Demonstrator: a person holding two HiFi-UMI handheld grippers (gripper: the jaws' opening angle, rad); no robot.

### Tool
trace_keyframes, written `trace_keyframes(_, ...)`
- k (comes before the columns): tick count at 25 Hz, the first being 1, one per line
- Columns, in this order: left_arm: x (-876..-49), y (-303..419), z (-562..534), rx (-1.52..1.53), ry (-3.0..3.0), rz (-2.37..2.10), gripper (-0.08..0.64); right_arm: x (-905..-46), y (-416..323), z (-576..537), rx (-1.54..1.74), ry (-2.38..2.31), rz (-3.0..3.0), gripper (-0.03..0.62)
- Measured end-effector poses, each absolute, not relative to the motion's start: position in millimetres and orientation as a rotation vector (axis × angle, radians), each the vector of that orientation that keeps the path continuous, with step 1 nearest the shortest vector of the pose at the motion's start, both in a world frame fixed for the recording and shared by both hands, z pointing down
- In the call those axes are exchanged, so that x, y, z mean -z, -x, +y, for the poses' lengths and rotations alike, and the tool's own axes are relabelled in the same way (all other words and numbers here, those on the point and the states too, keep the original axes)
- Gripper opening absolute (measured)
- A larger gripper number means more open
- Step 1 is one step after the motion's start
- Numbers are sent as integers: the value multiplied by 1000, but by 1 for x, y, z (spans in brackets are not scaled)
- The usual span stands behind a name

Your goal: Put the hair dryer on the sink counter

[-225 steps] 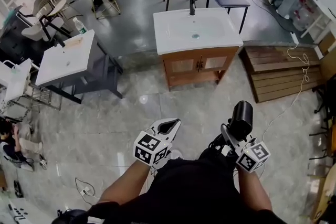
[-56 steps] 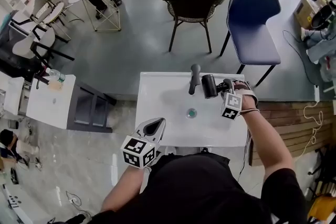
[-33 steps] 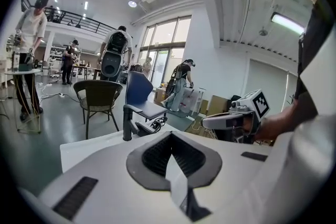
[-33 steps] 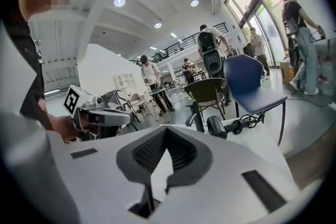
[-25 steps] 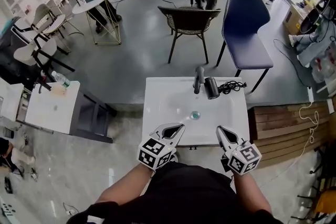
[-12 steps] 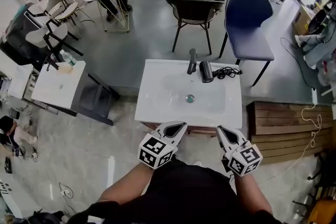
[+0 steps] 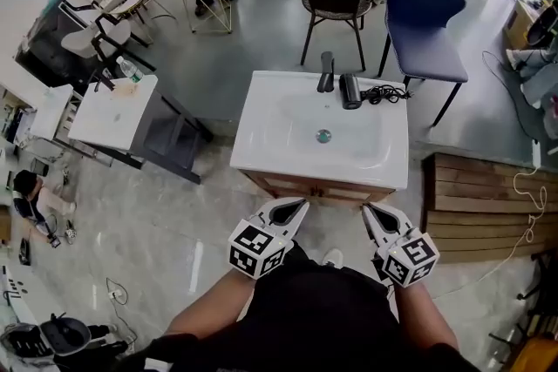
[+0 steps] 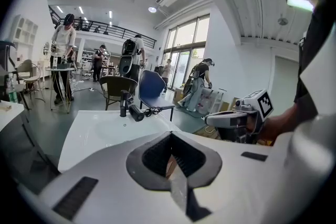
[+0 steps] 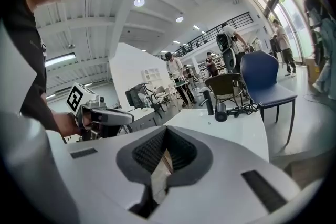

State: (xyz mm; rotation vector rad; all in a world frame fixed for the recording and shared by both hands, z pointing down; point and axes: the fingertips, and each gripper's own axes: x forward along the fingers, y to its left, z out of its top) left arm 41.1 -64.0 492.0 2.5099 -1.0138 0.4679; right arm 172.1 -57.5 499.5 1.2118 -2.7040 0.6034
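Sink counter [image 7: 261,144] bears faucet [image 7: 326,71]; hair dryer [image 7: 350,91] beside it, perhaps touching.

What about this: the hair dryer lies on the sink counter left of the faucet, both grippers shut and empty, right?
No: the hair dryer lies on the sink counter right of the faucet; the head view shows it. The left gripper and right gripper are shut and empty.
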Motion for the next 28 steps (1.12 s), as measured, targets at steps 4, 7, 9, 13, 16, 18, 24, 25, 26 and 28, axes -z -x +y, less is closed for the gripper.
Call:
trace_keyframes(4,-488,-40,-63,-483,-2516,-1008,0,-487,-165,-51,-601,-1182,-2732,3)
trace_keyframes(7,-480,-46,-70,-476,-2560,-967,0,-480,-160,-51,-578,-1197,-2734,5)
trace_keyframes(9,-473,-48,-76,-473,-2591,-938,0,-479,-154,-52,-574,-1210,-2732,3)
trace_keyframes(13,-463,-37,-84,-485,-2622,-899,0,-474,-138,-58,-591,-1249,-2721,5)
trace_keyframes(16,-469,-20,-86,-502,-2605,-891,0,-473,-125,-60,-581,-1274,-2712,4)
trace_keyframes(18,-474,-12,-86,-512,-2595,-878,0,-473,-118,-63,-574,-1297,-2703,4)
trace_keyframes(24,-480,-3,-88,-515,-2600,-832,0,-481,-106,-65,-578,-1320,-2667,5)
trace_keyframes(25,-479,-2,-89,-510,-2604,-828,0,-483,-105,-65,-579,-1322,-2660,4)
trace_keyframes(26,-478,-2,-91,-506,-2609,-826,0,-484,-104,-65,-578,-1324,-2655,5)
trace_keyframes(28,-477,-1,-93,-499,-2618,-822,0,-484,-104,-66,-573,-1330,-2649,5)
